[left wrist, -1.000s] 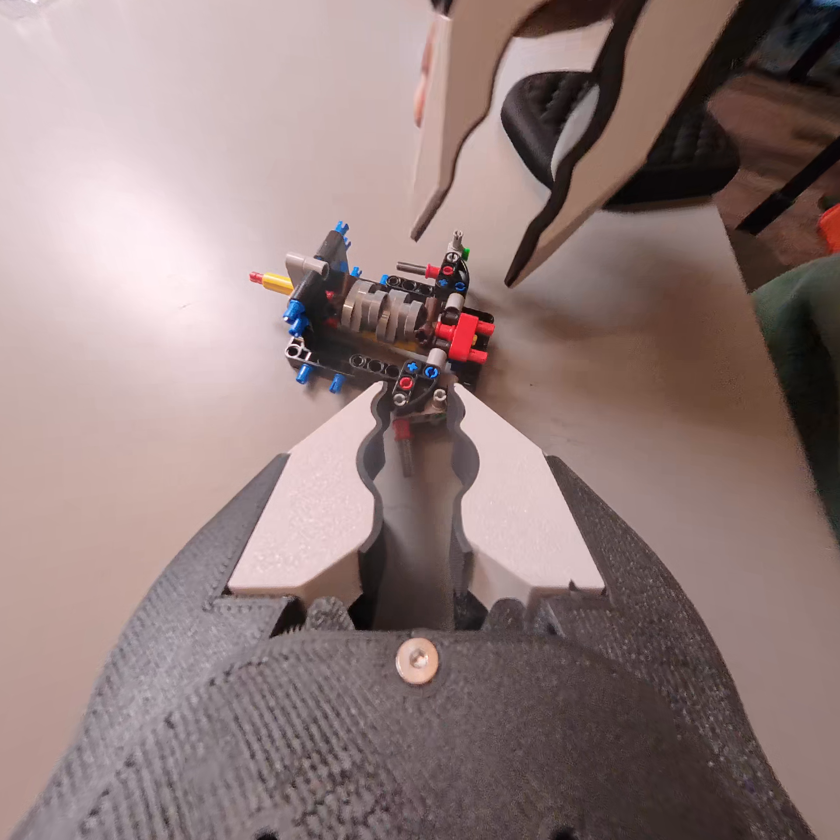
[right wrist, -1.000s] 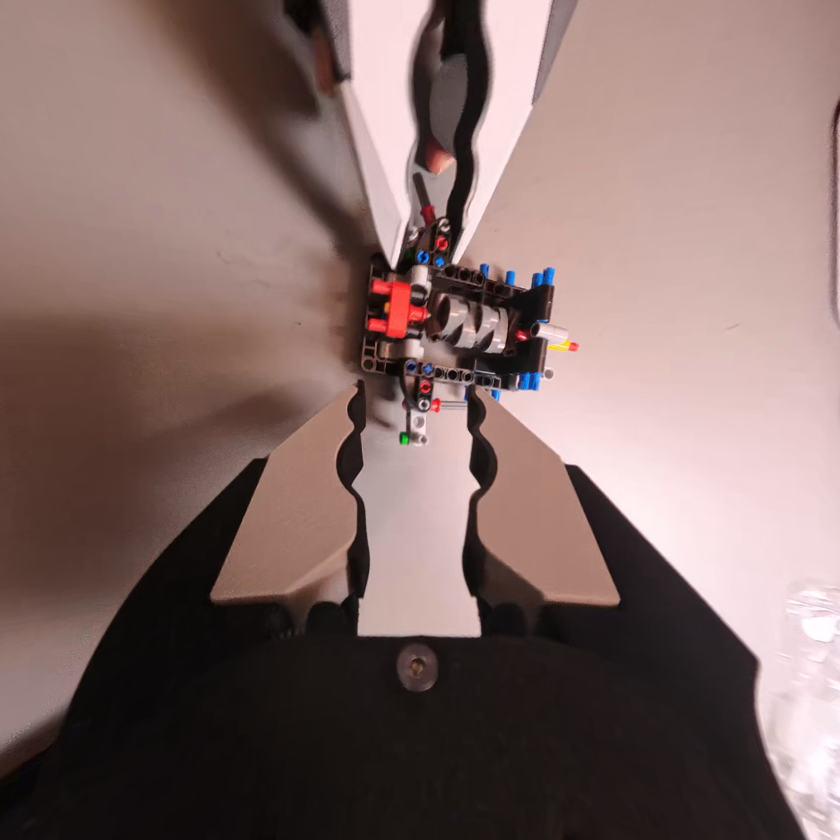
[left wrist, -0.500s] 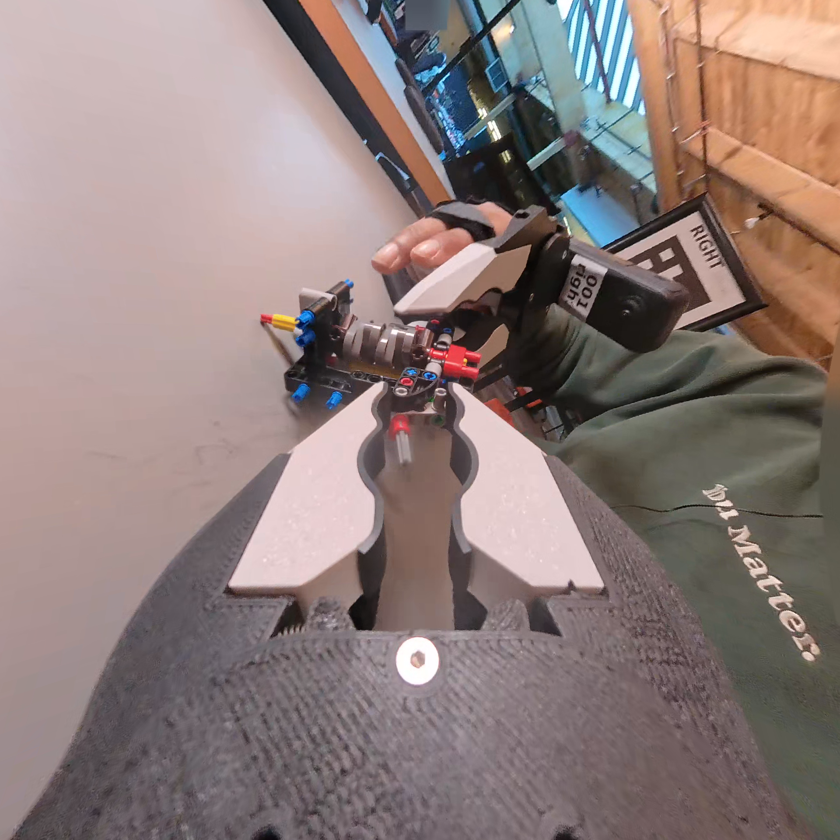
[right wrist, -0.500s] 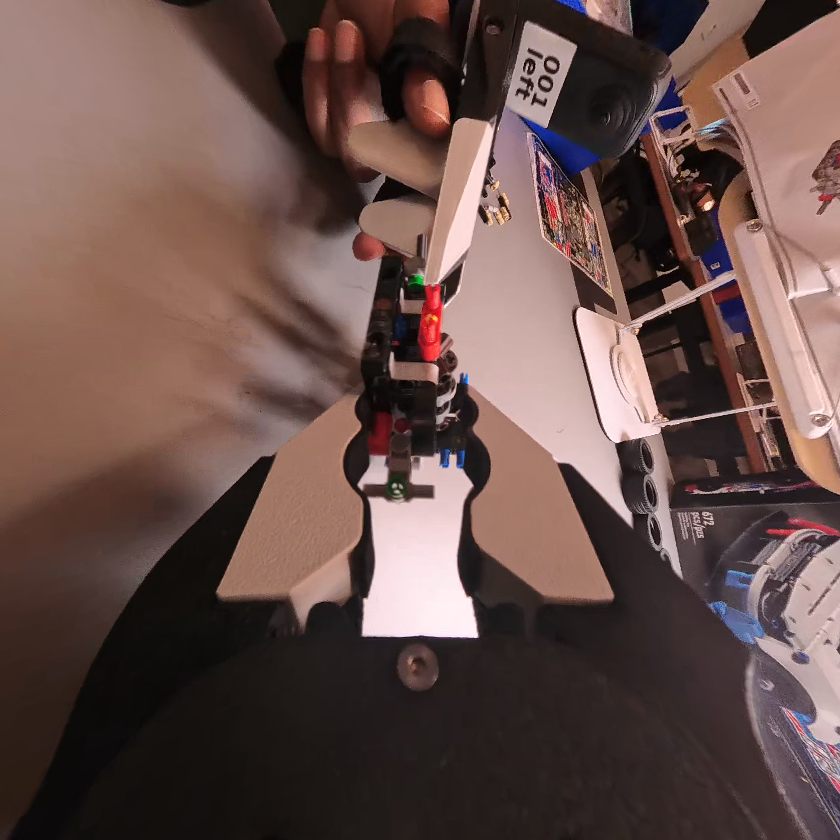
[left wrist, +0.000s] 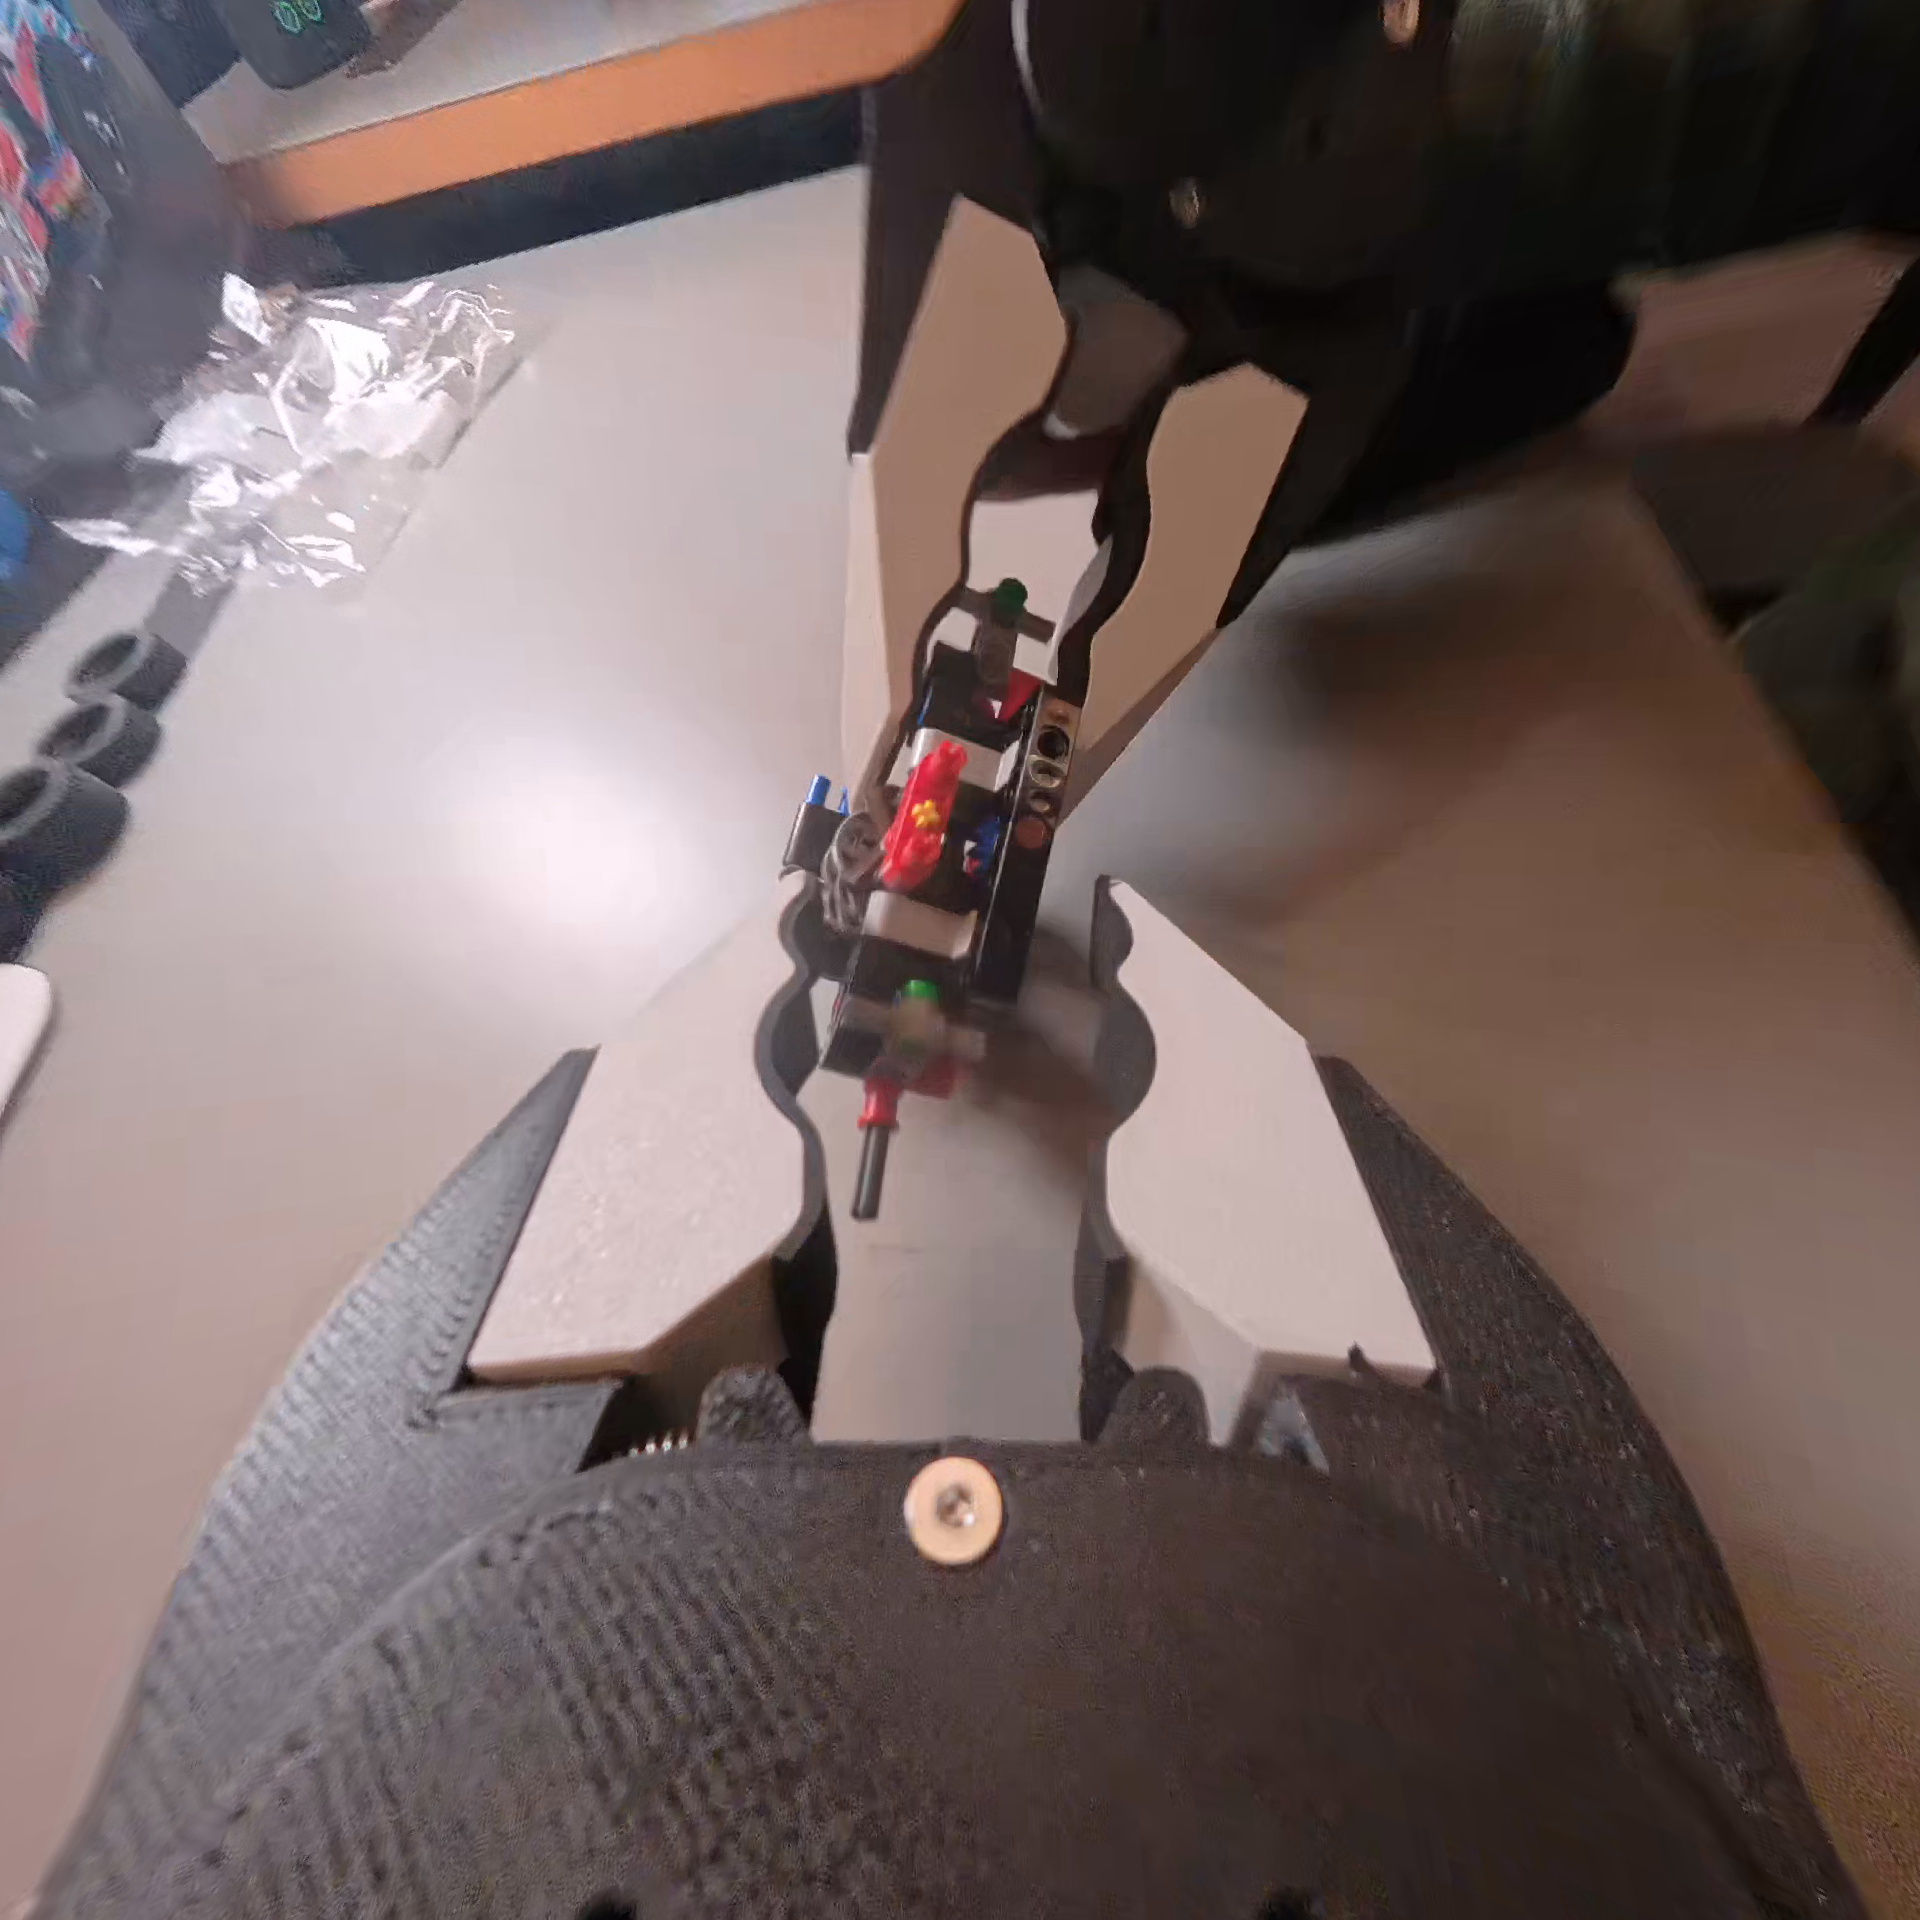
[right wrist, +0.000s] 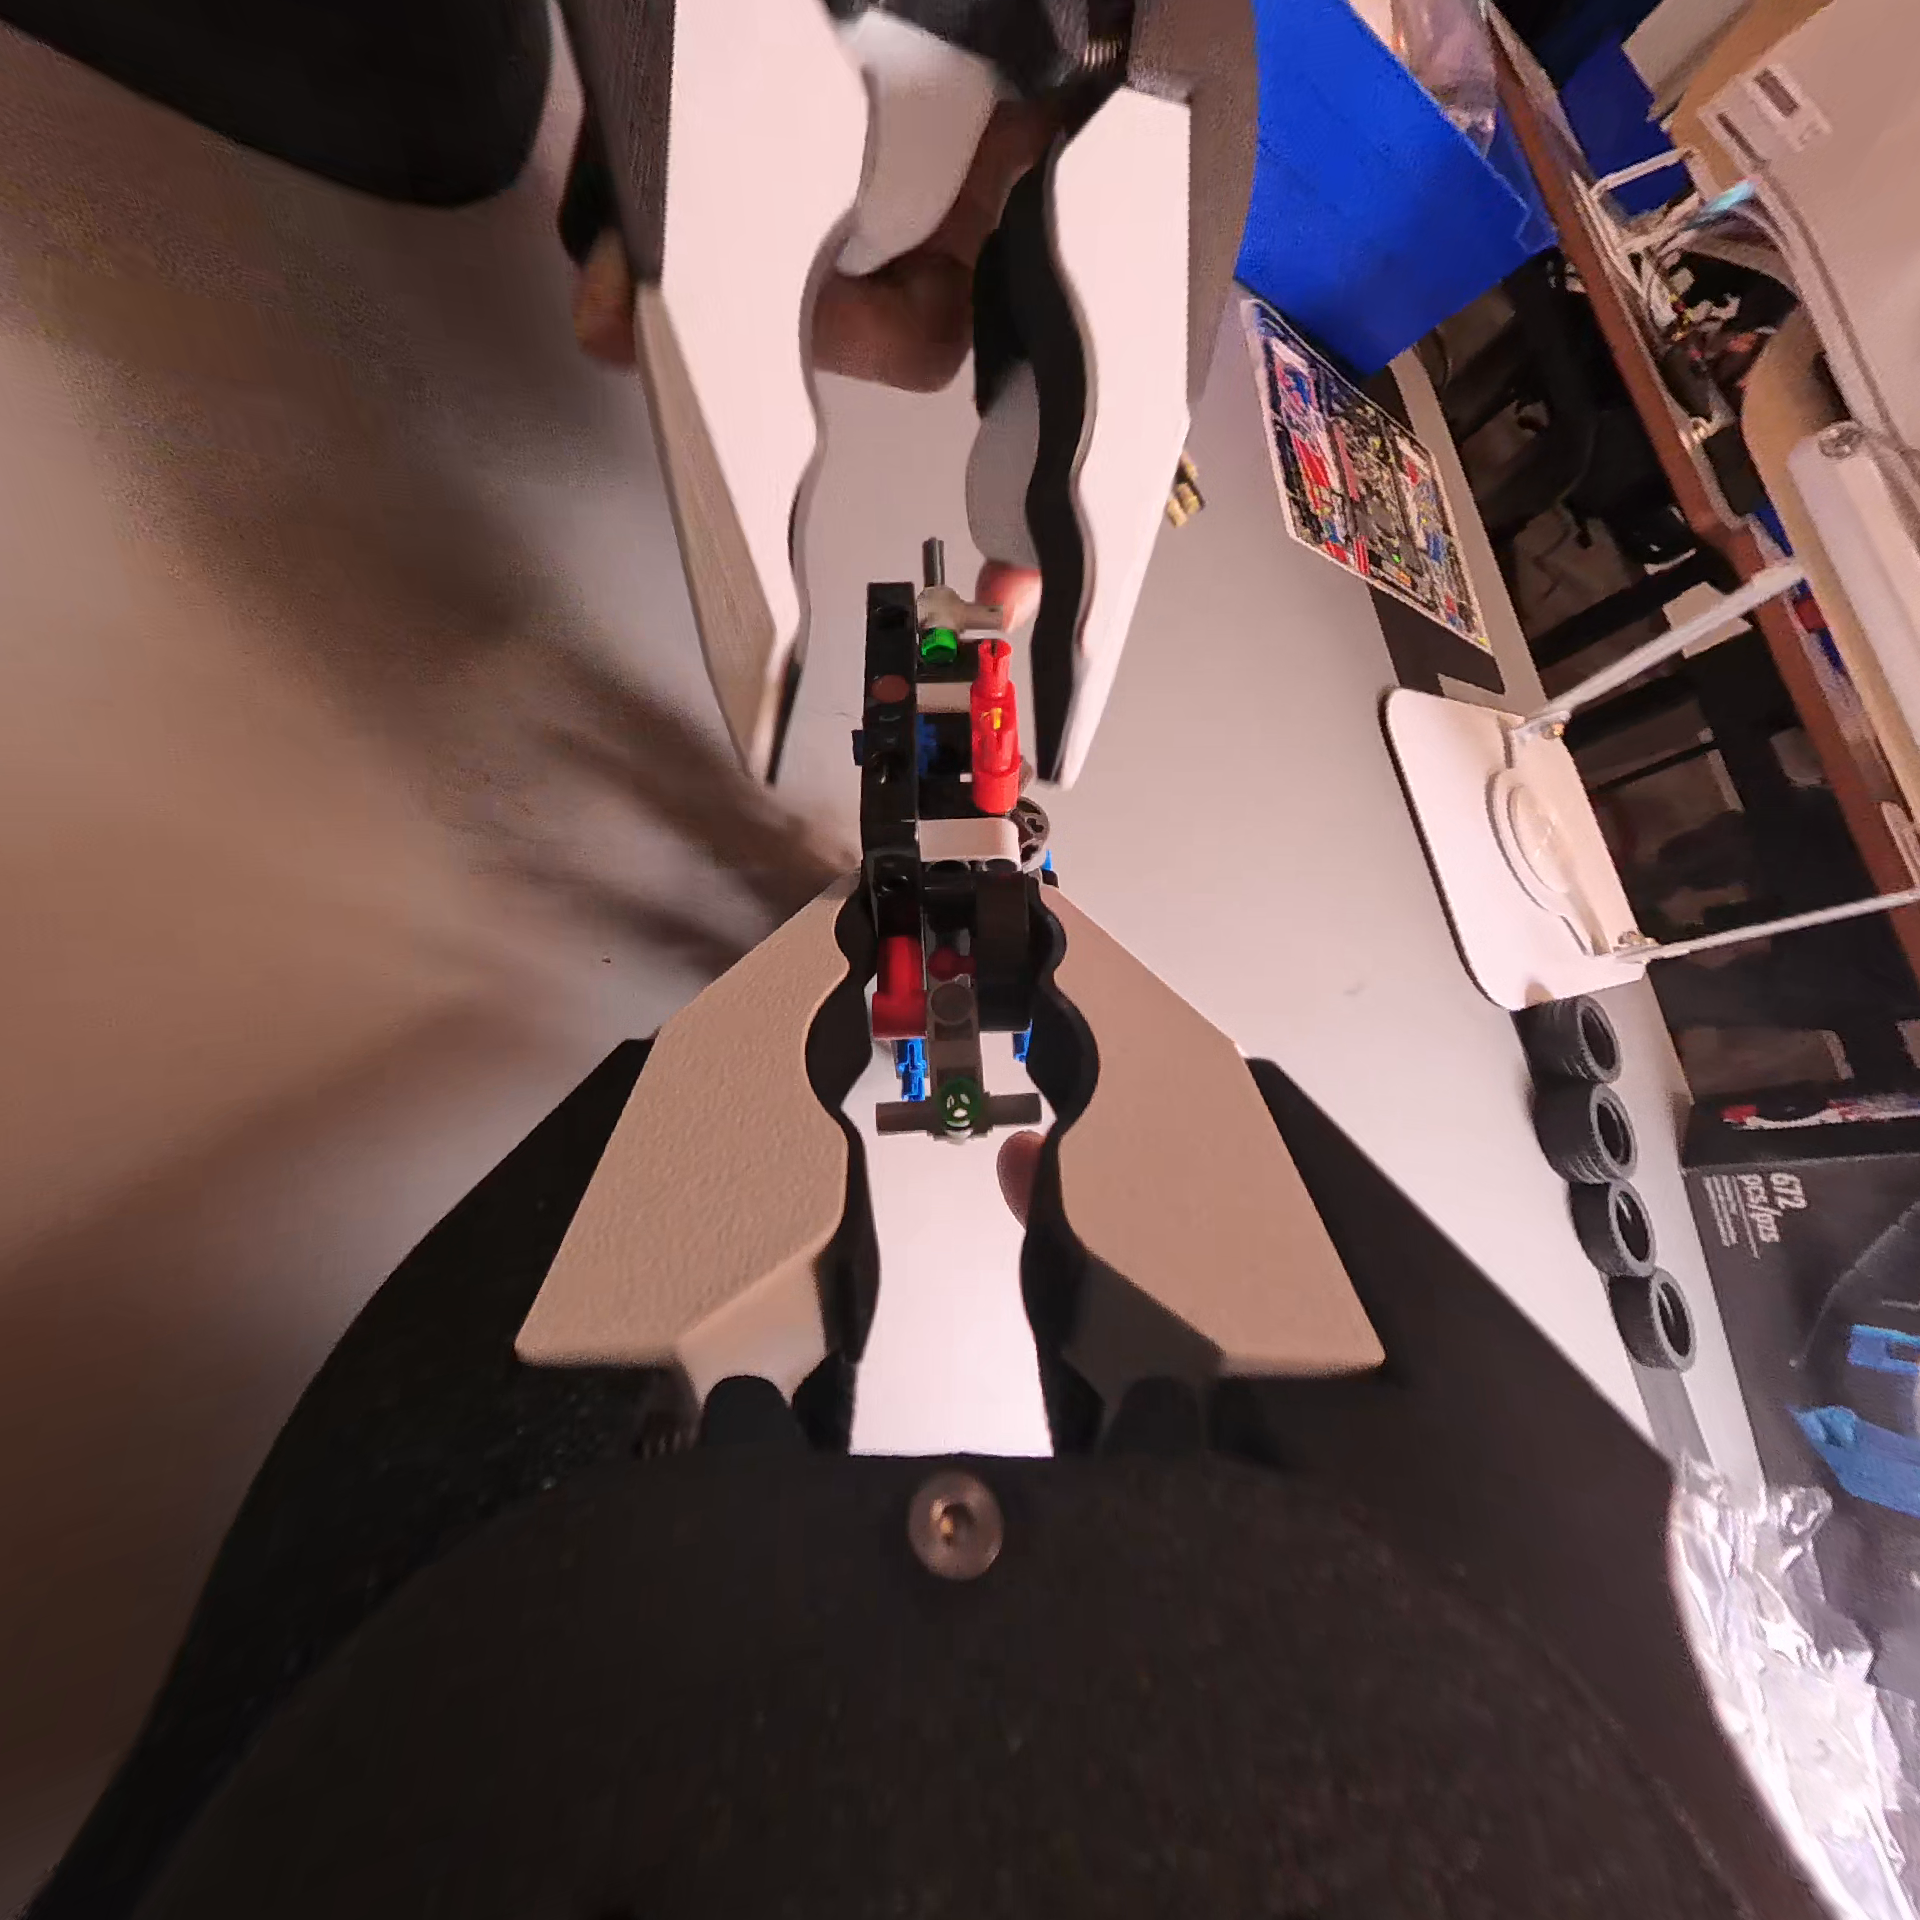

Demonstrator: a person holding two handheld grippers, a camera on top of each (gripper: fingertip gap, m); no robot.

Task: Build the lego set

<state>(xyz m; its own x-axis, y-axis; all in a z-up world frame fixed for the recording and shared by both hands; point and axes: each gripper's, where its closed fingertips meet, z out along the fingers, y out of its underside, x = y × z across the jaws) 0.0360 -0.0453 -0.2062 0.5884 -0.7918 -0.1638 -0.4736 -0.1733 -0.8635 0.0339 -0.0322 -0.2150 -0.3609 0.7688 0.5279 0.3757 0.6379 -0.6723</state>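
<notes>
As my two claws face each other over the tabletop (left wrist: 468,831), around them: crumpled clear plastic bags (left wrist: 312,416) lie at the upper left of the left wrist view, with black tyres (left wrist: 94,727) in a row below them at the left edge.
Right wrist view, right side: a white stand base (right wrist: 1496,831), a colourful printed sheet (right wrist: 1361,488), a blue bin (right wrist: 1371,177) at the top and a dark lego box (right wrist: 1818,1299) at the lower right.
In the way: nothing lies between the claws but the lego model (right wrist: 935,831) itself; the tabletop under it is blurred.
Right claw (right wrist: 948,909): clamped on the model's near end, both tips pressed against its sides; a fingertip (right wrist: 1023,1174) of mine shows through the gap behind.
Left claw (left wrist: 951,904): spread apart around the other end; its left tip sits at the model's edge, and the right tip stands clear with a gap.
Pose: the claws point at each other head-on, the left one coming down from the top centre of the right wrist view, my hand (right wrist: 894,322) visible behind it.
Model's place: centre of both views, spanning from one claw to the other.
Long axis: running up the frame, along both claws' lines. The model is turned on edge.
Ends: a green-tipped piece at each; a dark axle (left wrist: 868,1174) sticks out toward the left camera.
</notes>
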